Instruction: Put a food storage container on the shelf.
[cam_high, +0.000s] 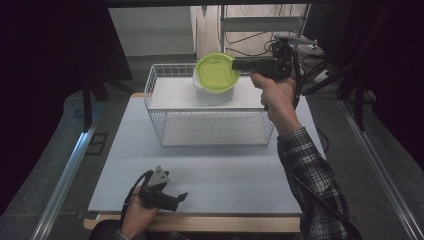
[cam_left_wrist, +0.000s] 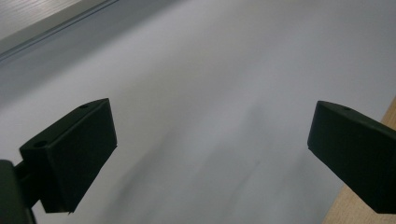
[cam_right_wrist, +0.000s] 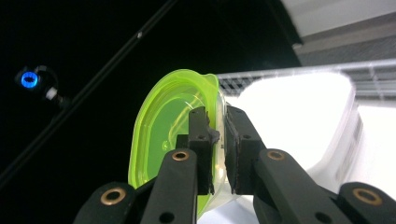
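My right gripper (cam_right_wrist: 218, 144) is closed on the rim of the translucent lime-green plastic lid (cam_right_wrist: 163, 135), one black jaw on either face of its edge. In the right gripper view the lid stands almost on edge against the round white plastic container (cam_right_wrist: 299, 126) beside it. From the high view the same gripper (cam_high: 239, 64) reaches in from the right, and the lid (cam_high: 216, 71) sits tilted over the mouth of the container (cam_high: 214, 93), which stands on the white shelf of the white wire basket rack (cam_high: 155, 82) at the far side of the pale grey table top (cam_high: 225, 175).

My left gripper (cam_high: 181, 198) rests low at the near edge of the table, jaws spread wide with nothing between them; in the left gripper view the two black pads (cam_left_wrist: 77, 154) frame bare table surface.

Step in hand, as I judge it: handling the lid at the container's mouth. I cannot tell from this moment alone whether it is going on or coming off.

The next move calls for levelling the lid with the rim if seating it, or lifting it clear of the rim and the wire sides if removing it. The container is unheld, so a sideways pull could shift it on the shelf.
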